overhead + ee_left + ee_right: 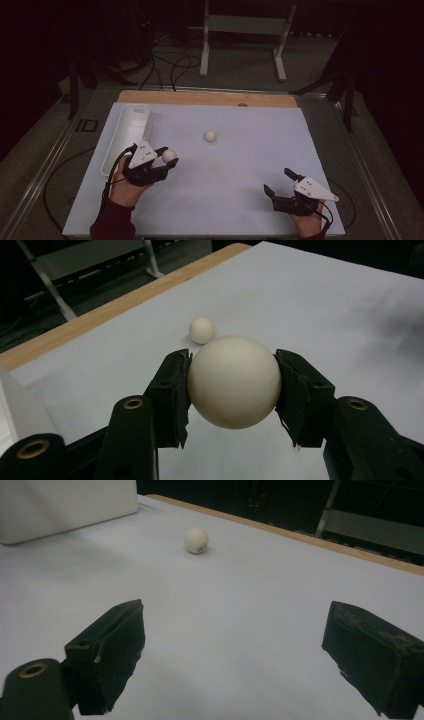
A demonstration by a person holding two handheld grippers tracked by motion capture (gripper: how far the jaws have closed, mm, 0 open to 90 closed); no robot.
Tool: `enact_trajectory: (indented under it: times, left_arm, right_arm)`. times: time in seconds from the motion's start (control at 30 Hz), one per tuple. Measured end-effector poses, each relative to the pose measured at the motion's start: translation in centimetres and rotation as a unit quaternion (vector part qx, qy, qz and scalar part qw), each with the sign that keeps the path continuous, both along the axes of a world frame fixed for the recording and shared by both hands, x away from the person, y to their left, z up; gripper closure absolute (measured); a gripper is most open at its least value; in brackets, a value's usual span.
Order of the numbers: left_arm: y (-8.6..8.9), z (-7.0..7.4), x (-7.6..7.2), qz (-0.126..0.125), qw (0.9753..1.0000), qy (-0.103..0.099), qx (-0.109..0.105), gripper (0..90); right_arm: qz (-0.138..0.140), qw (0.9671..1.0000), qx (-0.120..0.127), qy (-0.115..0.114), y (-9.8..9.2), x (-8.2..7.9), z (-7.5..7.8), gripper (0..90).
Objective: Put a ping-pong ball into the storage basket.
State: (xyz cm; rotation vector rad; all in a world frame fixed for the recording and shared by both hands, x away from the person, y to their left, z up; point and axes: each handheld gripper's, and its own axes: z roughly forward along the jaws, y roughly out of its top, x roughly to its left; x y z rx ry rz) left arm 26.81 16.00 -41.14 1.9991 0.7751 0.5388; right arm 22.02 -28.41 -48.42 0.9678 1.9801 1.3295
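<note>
Jaws around ball [234, 381], tray [125, 137] beside

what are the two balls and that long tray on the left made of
Held ball: smooth, matte cream shell with a soft sheen and no seam showing, probably light plastic like a table-tennis ball. The left gripper has its jaws shut on it.

Loose ball: same cream matte look, with a faint dark mark on it in the right gripper view, so likely the same.

Tray: white, thin-walled, with rounded corners, apparently moulded plastic.
</note>
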Motion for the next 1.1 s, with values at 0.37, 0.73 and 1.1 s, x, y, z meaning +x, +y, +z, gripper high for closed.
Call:
enact_trajectory:
  times: [0.37, 0.73, 1.1]
  left_arm:
    - [0.9, 0.4, -0.1, 0.011, 0.9999, -0.005, -0.007, 51.1]
    - [1.5, 0.6, -0.1, 0.015, 0.9998, -0.006, -0.007, 51.1]
    - [1.9, 0.6, -0.1, 0.019, 0.9998, -0.006, -0.005, 51.1]
  right_arm:
    - [0.0, 1.0, 0.001, 0.001, 0.0, 0.0, 0.0, 9.6]
    - [-0.001, 1.0, 0.002, 0.0, 0.0, 0.0, 0.0, 9.6]
    - [-0.002, 1.0, 0.003, 0.0, -0.1, 0.0, 0.0, 9.6]
